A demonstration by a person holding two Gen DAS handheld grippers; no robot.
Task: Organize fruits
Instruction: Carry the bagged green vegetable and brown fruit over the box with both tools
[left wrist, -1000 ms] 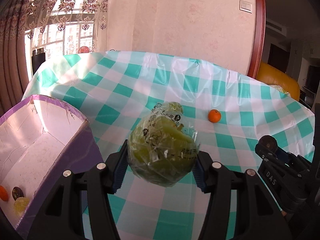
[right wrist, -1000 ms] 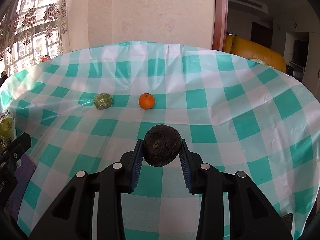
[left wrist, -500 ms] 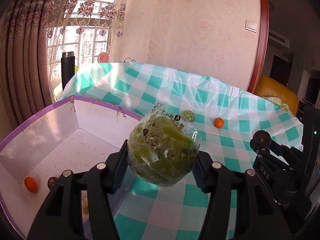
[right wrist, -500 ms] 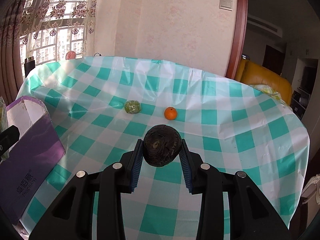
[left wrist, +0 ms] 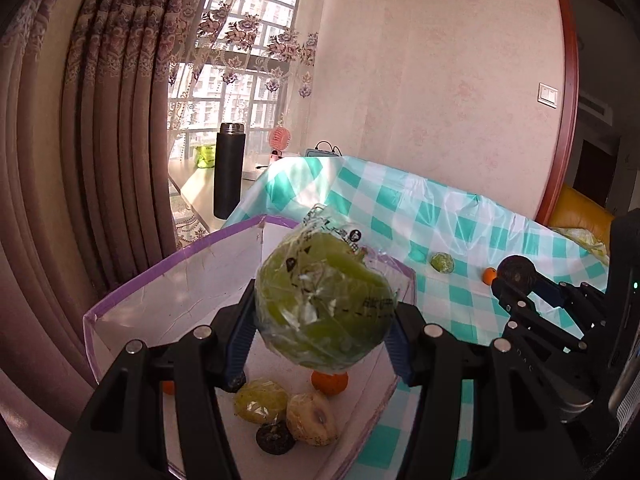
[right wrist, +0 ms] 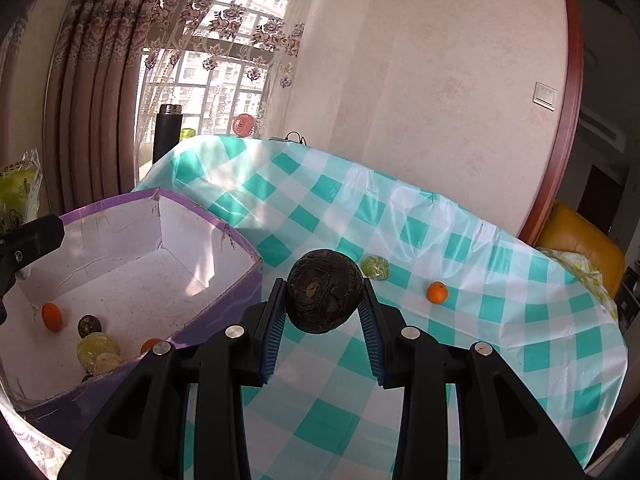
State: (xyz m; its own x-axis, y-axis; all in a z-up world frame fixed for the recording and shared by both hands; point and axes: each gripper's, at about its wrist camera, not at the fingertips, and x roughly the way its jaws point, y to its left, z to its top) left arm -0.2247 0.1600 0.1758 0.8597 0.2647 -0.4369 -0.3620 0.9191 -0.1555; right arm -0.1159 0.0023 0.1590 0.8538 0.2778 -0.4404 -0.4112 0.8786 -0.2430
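My left gripper (left wrist: 320, 344) was clamped on a large green fruit in clear plastic wrap (left wrist: 324, 304), held in the air above the open purple-edged box (left wrist: 176, 276). The box's far rim and its right wall lay close under the fruit, and the white floor below it showed bare room toward the back corner. At the near end of the box lay an orange (left wrist: 329, 383), two pale wrapped fruits (left wrist: 260, 400) side by side, and a small dark fruit (left wrist: 275, 437) touching them.

My right gripper (right wrist: 323, 324) was closed tight on a dark, wrinkled round fruit (right wrist: 323, 291), out over the checked tablecloth (right wrist: 500, 320) just to the right of the box's wall (right wrist: 224, 312). From that side I could see another orange (right wrist: 52, 316) well apart from the rest on the box floor.

The table was covered in a teal and white cloth, creased and shiny, with open space across most of it. Two fruits lay there: a small green wrapped one (right wrist: 375, 267) and a small orange one (right wrist: 437, 293), near each other, beyond the right gripper.

Behind the table stood a dark flask (left wrist: 228, 170) and a small pink fan (left wrist: 279, 141) on the window ledge, with heavy curtains (left wrist: 100, 120) to the left and a yellow sofa (right wrist: 580, 240) past the right edge.
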